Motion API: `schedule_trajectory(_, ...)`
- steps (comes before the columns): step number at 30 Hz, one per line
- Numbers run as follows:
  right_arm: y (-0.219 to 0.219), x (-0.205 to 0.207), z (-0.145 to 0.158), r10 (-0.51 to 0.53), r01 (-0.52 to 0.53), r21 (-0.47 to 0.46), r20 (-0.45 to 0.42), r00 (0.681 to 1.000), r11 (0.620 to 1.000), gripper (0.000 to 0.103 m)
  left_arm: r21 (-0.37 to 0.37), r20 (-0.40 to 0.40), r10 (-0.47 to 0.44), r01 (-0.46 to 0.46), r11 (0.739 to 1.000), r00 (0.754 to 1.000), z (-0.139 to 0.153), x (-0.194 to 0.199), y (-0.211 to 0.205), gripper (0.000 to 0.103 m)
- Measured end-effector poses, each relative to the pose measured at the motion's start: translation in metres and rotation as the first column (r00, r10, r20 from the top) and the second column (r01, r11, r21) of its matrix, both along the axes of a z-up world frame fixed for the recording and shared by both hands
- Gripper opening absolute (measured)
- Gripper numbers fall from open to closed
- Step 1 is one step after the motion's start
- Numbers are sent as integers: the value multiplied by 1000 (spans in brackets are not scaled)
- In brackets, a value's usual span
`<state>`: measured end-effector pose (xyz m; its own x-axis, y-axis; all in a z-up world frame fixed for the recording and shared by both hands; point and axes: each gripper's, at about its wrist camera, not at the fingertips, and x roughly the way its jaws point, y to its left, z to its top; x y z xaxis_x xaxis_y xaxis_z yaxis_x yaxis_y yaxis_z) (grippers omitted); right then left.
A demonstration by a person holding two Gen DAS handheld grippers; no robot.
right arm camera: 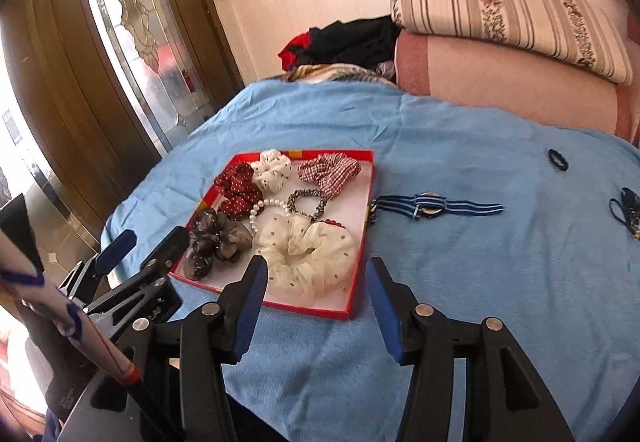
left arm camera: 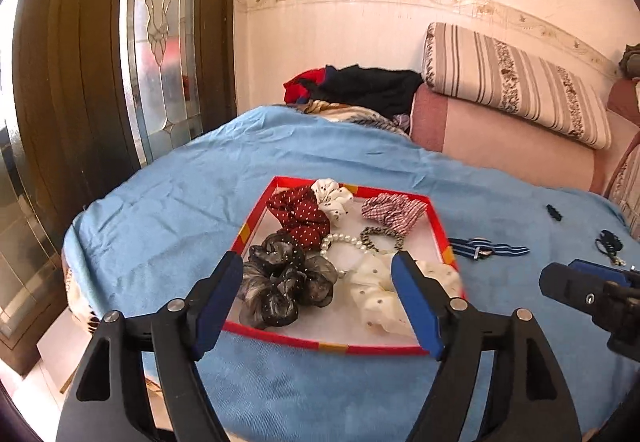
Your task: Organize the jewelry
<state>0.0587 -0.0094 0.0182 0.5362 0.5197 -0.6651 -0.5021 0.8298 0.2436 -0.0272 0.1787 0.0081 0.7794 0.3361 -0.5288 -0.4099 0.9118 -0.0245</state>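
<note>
Left gripper (left arm camera: 320,294): jaws released, empty, above red tray (left arm camera: 256,217).
Right gripper (right arm camera: 316,306): jaws released, empty.
Tray: scrunchies, pearl bracelet (right arm camera: 264,207).
Bed: striped strap (right arm camera: 460,207).

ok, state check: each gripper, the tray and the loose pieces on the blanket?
left gripper: open, empty, above the tray's near edge
right gripper: open, empty
red tray: flat on the blue blanket, holds scrunchies and a pearl bracelet
cream dotted scrunchie: in the tray, near corner
striped watch: outside the tray, strap flat
dark hair tie: outside the tray
</note>
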Motion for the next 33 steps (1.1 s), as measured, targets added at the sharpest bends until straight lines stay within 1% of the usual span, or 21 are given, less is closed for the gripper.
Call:
schedule_trajectory(2, -10, -10, 8, -6, 6, 7, 17, 1000, 1000, 60, 9, 13, 5, -5, 1000, 1000, 12, -11, -5, 90)
schedule_trajectory(6, -28, -33, 27, -19, 18, 18, 63, 998, 1000, 62, 52, 62, 0, -4, 999, 998, 46, -40, -23, 98)
schedule_trajectory(7, -33, -37, 32, -23, 21, 21, 74, 997, 1000, 63, 58, 71, -4, 0, 998, 997, 54, -46, -27, 103)
schedule_trajectory(10, -48, -56, 51, -30, 24, 49, 114, 993, 999, 71, 81, 112, -6, -3, 997, 994, 83, -70, -41, 103)
schedule_trajectory(12, -59, -73, 68, -39, 27, 70, 169, 985, 997, 76, 100, 129, 11, -24, 995, 992, 100, -83, -50, 103)
schedule_trajectory(14, -71, -89, 83, -51, 32, 89, 223, 973, 996, 84, 93, 156, -15, 0, 996, 988, 114, -98, -56, 103)
schedule_trajectory(16, -80, -104, 94, -61, 34, 105, 266, 962, 994, 88, 76, 159, -49, 37, 996, 986, 122, -108, -62, 103)
schedule_trajectory(18, -87, -114, 101, -64, 34, 110, 288, 955, 993, 89, 59, 129, -82, 75, 995, 988, 119, -109, -65, 103)
schedule_trajectory(20, -91, -118, 101, -68, 37, 110, 290, 955, 993, 91, 25, 73, -109, 107, 994, 991, 108, -102, -64, 103)
schedule_trajectory(22, -91, -120, 95, -58, 33, 96, 273, 960, 995, 91, -7, -21, -68, 68, 998, 997, 90, -88, -62, 103)
schedule_trajectory(23, -90, -121, 91, -55, 33, 86, 267, 962, 996, 91, -27, -76, -43, 41, 999, 996, 81, -80, -59, 103)
schedule_trajectory(24, -89, -121, 86, -56, 38, 72, 257, 965, 997, 91, -50, -124, -39, 33, 998, 992, 73, -74, -57, 103)
schedule_trajectory(25, -88, -120, 80, -64, 50, 62, 244, 968, 997, 91, -71, -144, -59, 49, 996, 988, 67, -70, -55, 103)
schedule_trajectory(26, -89, -120, 76, -73, 62, 56, 232, 970, 997, 91, -89, -144, -83, 70, 994, 986, 61, -68, -54, 103)
schedule_trajectory(27, -87, -119, 71, -79, 71, 44, 221, 972, 997, 91, -89, -140, -73, 61, 994, 987, 56, -67, -52, 103)
schedule_trajectory(29, -83, -117, 61, -84, 84, 12, 222, 971, 996, 91, -35, -135, -1, -4, 999, 991, 48, -66, -53, 103)
schedule_trajectory(31, -79, -116, 50, -93, 99, -14, 224, 970, 995, 91, 7, -129, 7, -6, 1000, 992, 42, -63, -55, 103)
schedule_trajectory(33, -74, -110, 41, -92, 100, -23, 218, 971, 995, 91, 47, -160, 18, -10, 999, 987, 38, -59, -56, 103)
